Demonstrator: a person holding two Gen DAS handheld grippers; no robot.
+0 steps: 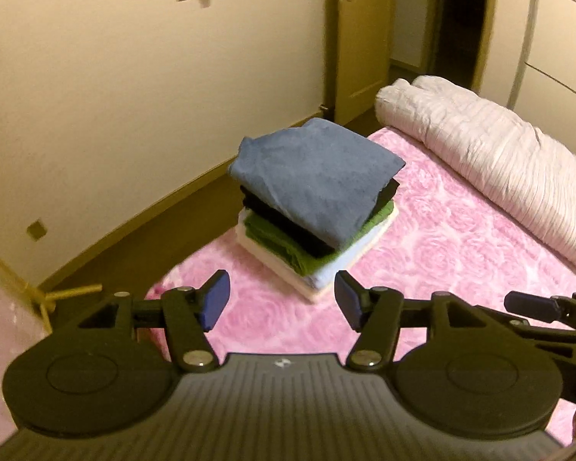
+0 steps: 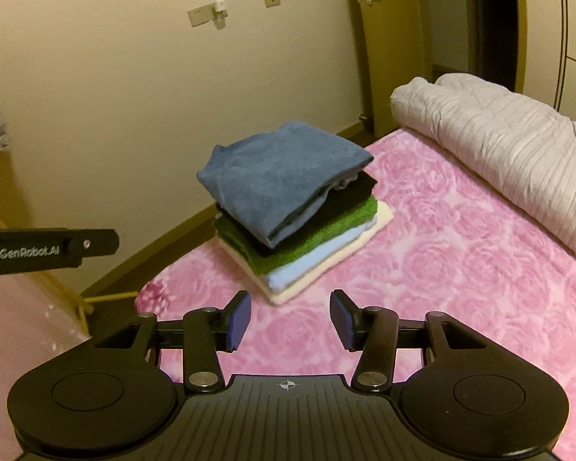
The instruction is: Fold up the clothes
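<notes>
A stack of folded clothes (image 1: 311, 207) sits near the corner of a bed covered by a pink rose-patterned blanket (image 1: 441, 253). A blue garment (image 1: 318, 176) lies on top, over black, green, pale blue and cream pieces. The stack shows in the right wrist view too (image 2: 288, 207), blue garment (image 2: 280, 176) on top. My left gripper (image 1: 280, 299) is open and empty, just short of the stack. My right gripper (image 2: 290, 320) is open and empty, also short of it. The right gripper's finger shows at the left view's right edge (image 1: 533, 303); the left gripper's body shows at the right view's left edge (image 2: 50, 249).
A rolled white quilt (image 1: 499, 161) lies along the bed's right side, also in the right wrist view (image 2: 510, 153). A cream wall (image 1: 134, 96) and dark floor strip run left of the bed. A door (image 1: 353, 38) stands open at the back.
</notes>
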